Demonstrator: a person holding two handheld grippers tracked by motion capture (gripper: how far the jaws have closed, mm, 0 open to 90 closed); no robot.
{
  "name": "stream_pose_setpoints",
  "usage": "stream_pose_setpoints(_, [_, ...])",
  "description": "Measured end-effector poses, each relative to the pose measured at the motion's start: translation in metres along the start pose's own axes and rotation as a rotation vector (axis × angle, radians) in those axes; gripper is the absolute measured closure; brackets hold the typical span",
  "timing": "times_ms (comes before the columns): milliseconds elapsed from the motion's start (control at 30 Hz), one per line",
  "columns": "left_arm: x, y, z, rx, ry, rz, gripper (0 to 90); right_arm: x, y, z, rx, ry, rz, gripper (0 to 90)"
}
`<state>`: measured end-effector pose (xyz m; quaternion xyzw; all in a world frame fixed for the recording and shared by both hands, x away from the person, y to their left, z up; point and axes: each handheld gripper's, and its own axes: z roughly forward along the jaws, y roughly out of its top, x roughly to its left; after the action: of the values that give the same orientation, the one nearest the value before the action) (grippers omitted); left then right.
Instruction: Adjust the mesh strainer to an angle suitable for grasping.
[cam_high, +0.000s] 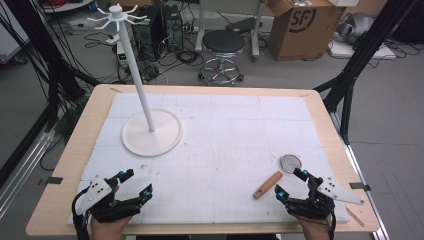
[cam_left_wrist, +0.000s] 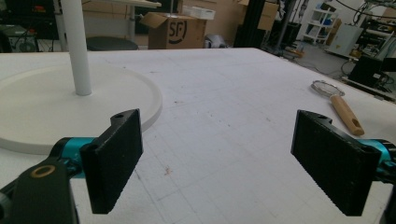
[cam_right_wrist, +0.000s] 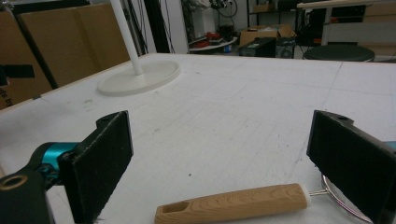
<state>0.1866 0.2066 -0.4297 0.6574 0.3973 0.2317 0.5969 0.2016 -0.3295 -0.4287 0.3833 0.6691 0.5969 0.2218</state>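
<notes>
A small wooden-handled strainer (cam_high: 277, 175) lies flat on the white counter (cam_high: 225, 145), just ahead of the right hand-held gripper (cam_high: 290, 184), whose jaws stand wide and released around nothing. The right gripper view brings out the hanging slot in the handle's end. The left hand-held gripper (cam_high: 134, 183) hovers released too, near the white hook stand (cam_high: 150, 131).

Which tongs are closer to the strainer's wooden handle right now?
The right tongs: the strainer lies just ahead of them, its handle almost between the open jaws. The left tongs sit open across the table.
</notes>
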Motion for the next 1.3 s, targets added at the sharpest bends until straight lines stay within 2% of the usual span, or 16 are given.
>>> stream_pose_setpoints(133, [0.000, 0.000, 0.000, 0.001, 0.001, 0.001, 17.2, -0.001, -0.001, 0.000, 0.007, 0.002, 0.003, 8.5])
stream_pose_setpoints(200, [0.000, 0.001, 0.002, -0.001, 0.000, -0.001, 17.2, -0.002, -0.002, -0.001, 0.012, 0.016, -0.007, 16.3])
stream_pose_setpoints(267, [0.000, 0.001, 0.004, -0.003, 0.004, 0.002, 17.2, -0.003, -0.003, -0.001, 0.019, 0.022, -0.015, 17.4])
stream_pose_setpoints(300, [0.001, 0.001, 0.008, 0.008, 0.005, 0.003, 17.2, -0.005, -0.004, 0.000, 0.029, 0.027, -0.020, 22.5])
stream_pose_setpoints(333, [0.001, 0.001, 0.008, 0.008, 0.005, 0.003, 17.2, -0.005, -0.004, 0.000, 0.029, 0.027, -0.020, 22.5])
stream_pose_setpoints(367, [0.001, 0.000, 0.009, 0.011, 0.006, 0.004, 17.2, -0.006, -0.005, 0.001, 0.039, 0.037, -0.018, 35.1])
stream_pose_setpoints(433, [0.000, 0.000, 0.009, 0.016, 0.009, 0.008, 17.2, -0.006, -0.006, 0.002, 0.061, 0.046, -0.010, 40.3])
stream_pose_setpoints(500, [-0.001, 0.000, 0.008, 0.010, 0.006, 0.014, 17.2, -0.006, -0.006, 0.003, 0.084, 0.051, -0.011, 49.3])
stream_pose_setpoints(633, [-0.003, 0.000, 0.007, 0.010, 0.001, 0.020, 17.3, -0.009, -0.007, 0.005, 0.160, 0.052, 0.036, 70.1])
stream_pose_setpoints(833, [-0.005, 0.000, 0.006, 0.009, -0.012, 0.030, 17.5, -0.016, -0.011, 0.007, 0.248, 0.078, 0.077, 89.6])
stream_pose_setpoints(1000, [-0.002, 0.000, 0.005, 0.006, -0.002, 0.021, 17.5, -0.020, -0.015, 0.016, 0.353, 0.094, 0.092, 89.8])
stream_pose_setpoints(1100, [-0.002, 0.000, 0.002, 0.000, -0.005, 0.017, 17.5, -0.023, -0.018, 0.023, 0.421, 0.114, 0.129, 89.9])
stream_pose_setpoints(1200, [-0.004, 0.000, -0.001, -0.008, -0.008, 0.019, 17.8, -0.020, -0.017, 0.027, 0.434, 0.133, 0.107, 90.0])
stream_pose_setpoints(1300, [-0.004, -0.001, -0.003, -0.017, -0.002, 0.025, 17.7, -0.017, -0.018, 0.034, 0.487, 0.129, 0.088, 90.0])
